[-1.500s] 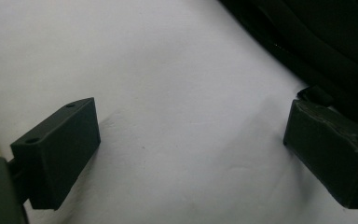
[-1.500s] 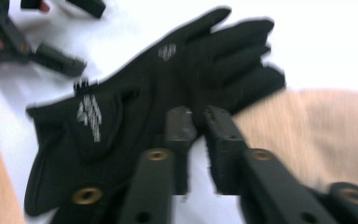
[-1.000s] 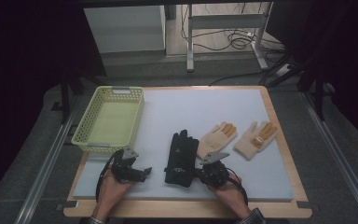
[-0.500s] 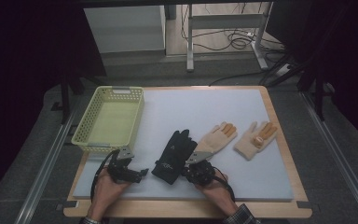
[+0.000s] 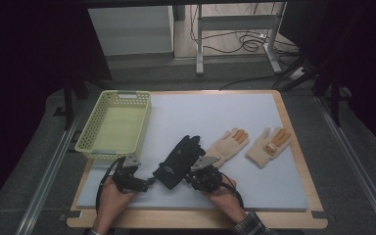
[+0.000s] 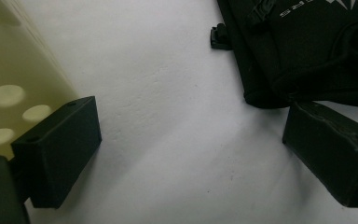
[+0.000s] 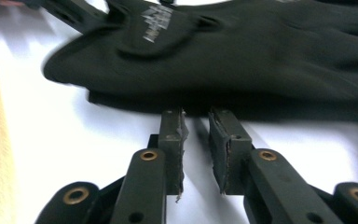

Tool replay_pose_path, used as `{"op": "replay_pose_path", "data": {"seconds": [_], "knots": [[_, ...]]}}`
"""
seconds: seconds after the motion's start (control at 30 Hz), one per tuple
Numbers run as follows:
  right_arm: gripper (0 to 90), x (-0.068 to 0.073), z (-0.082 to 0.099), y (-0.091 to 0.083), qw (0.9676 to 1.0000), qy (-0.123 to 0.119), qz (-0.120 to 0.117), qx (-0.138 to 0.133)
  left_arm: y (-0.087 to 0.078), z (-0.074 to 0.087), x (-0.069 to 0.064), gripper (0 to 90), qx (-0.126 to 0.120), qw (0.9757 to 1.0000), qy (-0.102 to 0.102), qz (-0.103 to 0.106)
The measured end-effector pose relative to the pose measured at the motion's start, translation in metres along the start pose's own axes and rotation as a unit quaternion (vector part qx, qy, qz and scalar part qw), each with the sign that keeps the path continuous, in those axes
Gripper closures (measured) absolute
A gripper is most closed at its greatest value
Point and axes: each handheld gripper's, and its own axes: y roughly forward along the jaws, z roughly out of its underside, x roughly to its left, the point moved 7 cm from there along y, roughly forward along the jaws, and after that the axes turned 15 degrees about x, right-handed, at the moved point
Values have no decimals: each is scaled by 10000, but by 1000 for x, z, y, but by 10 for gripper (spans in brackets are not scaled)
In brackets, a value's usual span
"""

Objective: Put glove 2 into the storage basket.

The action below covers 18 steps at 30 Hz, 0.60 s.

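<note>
White padding covers the bench (image 5: 254,186), which has a wooden edge and dark floor around it. On the padding lies a black glove (image 5: 177,161), its long axis on a diagonal in the high view: the fingers point up and to the right, away from the person, and the cuff with its white lettering points down and to the left, toward the bench's near edge. The left claw (image 5: 147,184) sits just left of the cuff, its jaws wide apart with bare padding between them; in the left gripper view the glove's cuff (image 6: 307,51) lies just ahead of one jaw, and whether they touch I cannot tell. The right claw (image 5: 190,177) sits at the glove's right edge near the cuff, and its jaws have just been opening: in the right gripper view they stand a narrow gap apart, with the glove's edge (image 7: 223,70) right at their tips and nothing pinched between them. A yellow basket (image 5: 115,125) stands beyond the left claw, and two tan gloves (image 5: 227,145) (image 5: 268,146) lie right of the black one.
</note>
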Motion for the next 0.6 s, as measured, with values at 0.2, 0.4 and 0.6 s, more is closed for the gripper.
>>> {"op": "replay_pose_path", "data": {"seconds": [0.2, 0.4, 0.6], "knots": [[710, -28, 17, -18, 9991, 355, 207, -127, 0, 0, 0, 42, -16, 10000, -4, 9], [716, -48, 29, -23, 9975, 576, 386, -137, 0, 0, 0, 42, -21, 10000, -5, 10], [739, -63, 36, -26, 9956, 716, 584, -174, 0, 0, 0, 42, -22, 10000, -4, 10]]}}
